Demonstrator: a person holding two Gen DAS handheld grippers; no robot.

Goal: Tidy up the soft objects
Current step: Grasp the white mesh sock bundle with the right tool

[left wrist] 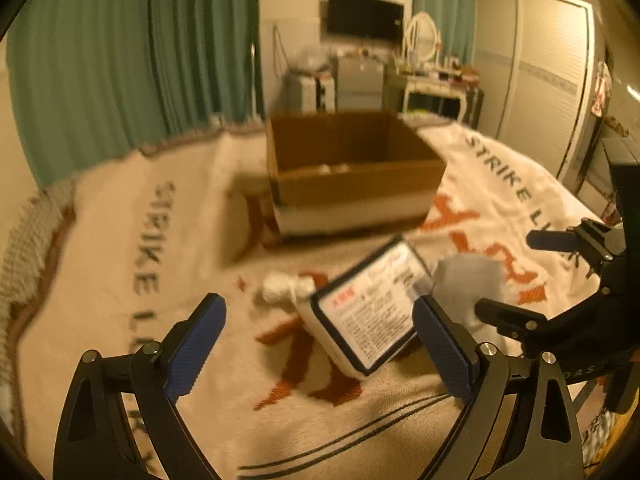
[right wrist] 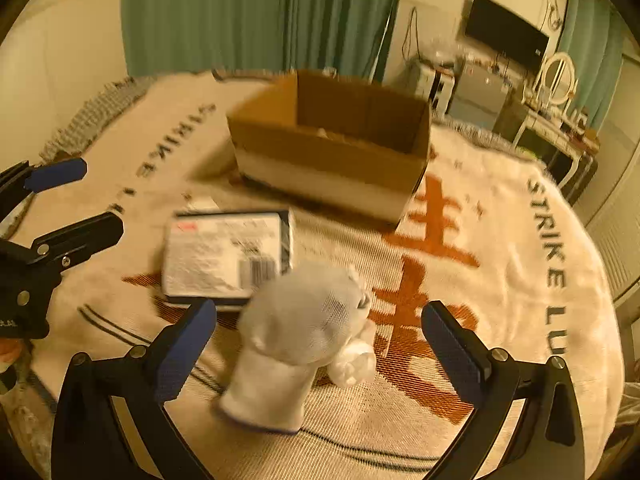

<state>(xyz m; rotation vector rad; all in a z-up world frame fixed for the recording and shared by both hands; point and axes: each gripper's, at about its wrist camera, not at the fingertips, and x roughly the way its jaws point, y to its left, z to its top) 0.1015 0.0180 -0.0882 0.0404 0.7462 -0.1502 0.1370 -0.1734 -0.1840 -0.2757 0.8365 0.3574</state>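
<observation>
Both my fingers wide, nothing held; right fingers straddle the floppy glove, could snag that packet too.

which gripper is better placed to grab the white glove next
Right. The glove lies between the right gripper's open fingers. The left gripper is open over the packet, with the glove beyond its right finger.

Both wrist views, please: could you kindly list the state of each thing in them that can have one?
Cardboard box: open-topped, upright on the blanket, something pale inside.
Labelled package: lying flat, label up, untouched.
White sock bundle: lying on the blanket between the right fingers, not gripped.
Left gripper: open, holding nothing.
Right gripper: open, holding nothing.
Blanket: spread flat.
</observation>
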